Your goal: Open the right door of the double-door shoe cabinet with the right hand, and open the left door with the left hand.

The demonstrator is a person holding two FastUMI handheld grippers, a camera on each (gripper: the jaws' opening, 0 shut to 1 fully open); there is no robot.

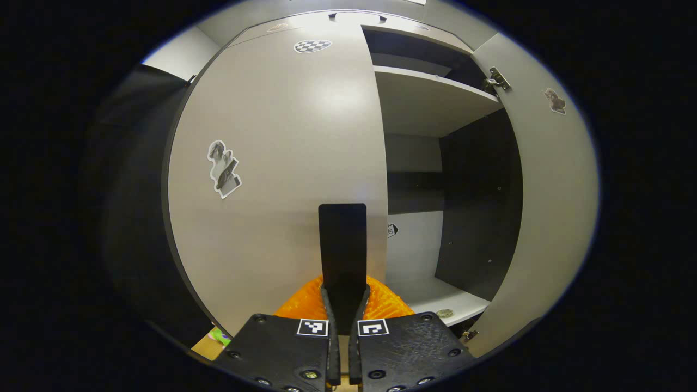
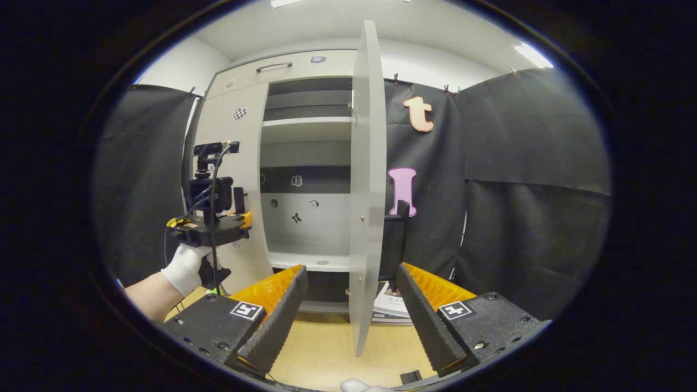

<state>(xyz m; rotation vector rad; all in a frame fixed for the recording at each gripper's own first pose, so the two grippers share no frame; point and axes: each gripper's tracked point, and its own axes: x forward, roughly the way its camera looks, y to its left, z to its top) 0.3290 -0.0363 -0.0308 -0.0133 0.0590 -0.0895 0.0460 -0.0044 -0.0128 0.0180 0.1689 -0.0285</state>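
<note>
Black-cloth booth (image 2: 533, 163), pale wood floor (image 2: 321, 348), grey double-door shoe cabinet (image 2: 305, 68) against the back wall. Half done by the look of it.

- Right door (image 2: 365, 190): swung out, seen edge-on in the right gripper view, shelves (image 1: 425, 98) showing behind it. Sitting between the fingers of the right gripper (image 2: 351, 269), spread wide, neither finger pressing on it. Black right door handle (image 2: 402, 228) just past the edge.
- Left door (image 1: 272, 163): flat shut. Black left door handle (image 1: 342, 245) up its inner edge.
- Left gripper (image 1: 346, 291): narrowed right down, pinched around the lower part of that handle as far as can be told. Held by a gloved hand (image 2: 188, 267), seen from the side in the right gripper view.

What could go wrong from here:

1. Pulling straight back instead of following the hinge arc. Smooth, narrow handle, low grip, so likely to slide out of the pinch partway and leave the door barely cracked.
2. Twisting the wrist while pulling. Same result, or a levered handle.
3. Drifting the right gripper sideways while busy with the left. Easy to bump the open door with a finger and swing it back toward closed.
4. Swinging the left door wide into the forearm or the dangling cable (image 2: 212, 179). Worth stepping the hand out along the arc.
5. Magazines (image 2: 392, 305) on the floor by the open door. Probably fine, but close to that door's sweep if knocked.
</note>
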